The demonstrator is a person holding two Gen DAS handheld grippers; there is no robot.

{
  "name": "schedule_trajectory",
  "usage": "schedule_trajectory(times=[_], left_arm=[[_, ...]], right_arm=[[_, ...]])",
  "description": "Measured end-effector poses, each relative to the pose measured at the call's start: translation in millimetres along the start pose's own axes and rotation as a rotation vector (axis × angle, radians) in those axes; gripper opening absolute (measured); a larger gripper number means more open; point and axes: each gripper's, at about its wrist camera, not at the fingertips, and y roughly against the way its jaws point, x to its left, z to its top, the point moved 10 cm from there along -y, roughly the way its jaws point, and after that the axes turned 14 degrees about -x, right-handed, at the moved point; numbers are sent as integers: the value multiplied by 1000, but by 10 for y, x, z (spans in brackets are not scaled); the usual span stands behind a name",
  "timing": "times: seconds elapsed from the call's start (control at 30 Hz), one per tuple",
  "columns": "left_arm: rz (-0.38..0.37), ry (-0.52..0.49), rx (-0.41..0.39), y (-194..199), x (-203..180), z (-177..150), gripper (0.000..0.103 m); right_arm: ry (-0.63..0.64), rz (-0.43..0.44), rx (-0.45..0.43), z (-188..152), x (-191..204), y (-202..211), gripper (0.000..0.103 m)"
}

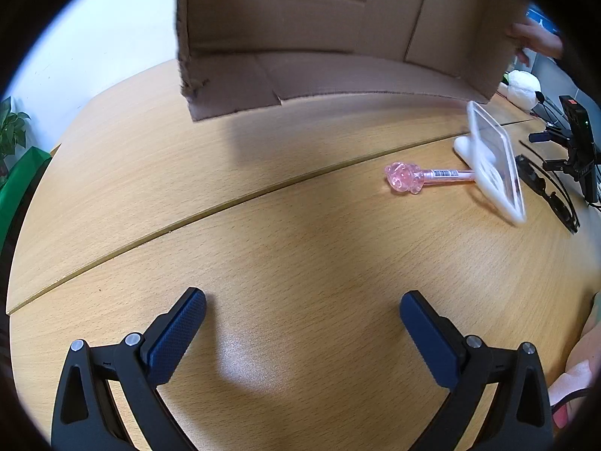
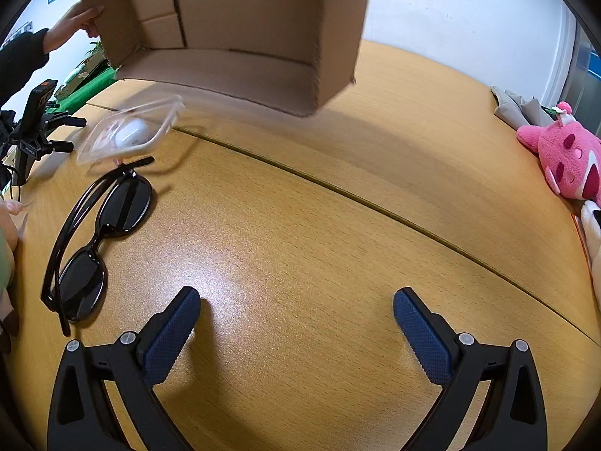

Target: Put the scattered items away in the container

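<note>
Left gripper [image 1: 302, 310] fingers are sitting spread wide, grasping nothing, hovering low over bare wooden surface [image 1: 263, 233]. Right gripper [image 2: 296, 308] is showing the same: fingers released, empty, over the same surface.

Working outward from the left: pink pen [image 1: 420, 177] with a clear figure cap is lying flat, ahead and to the right. Its far end is running behind a clear tray [image 1: 496, 167], which is blurred and tilted on edge, apparently mid-tumble, with a white rounded item [image 1: 469, 148] just beside it.

From the right: black sunglasses [image 2: 94, 240] are lying folded, ahead and to the left, near the fingers. Beyond them the tray is looking smeared, with the white item showing through it.

Cardboard box [image 1: 338, 37] is tipped with its open side facing the cameras, lifted off the surface, and a hand [image 2: 77, 22] is gripping its edge. It is looking empty inside.

Judgement: the items are lying scattered and the box isn't set down yet, so nothing is tidied; this is setup, before the first pick.

Next move is probably waiting for the box to settle upright, then the right going left to the sunglasses and pinching across the frame, or the left reaching for the pen shaft
</note>
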Motion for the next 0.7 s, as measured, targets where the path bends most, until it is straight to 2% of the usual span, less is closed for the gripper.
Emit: schedule_trajectory(times=[0.7], left_arm=[[1,1,0,16,-22,-14,103]], right_arm=[[0,0,0,-6,7,-1,103]])
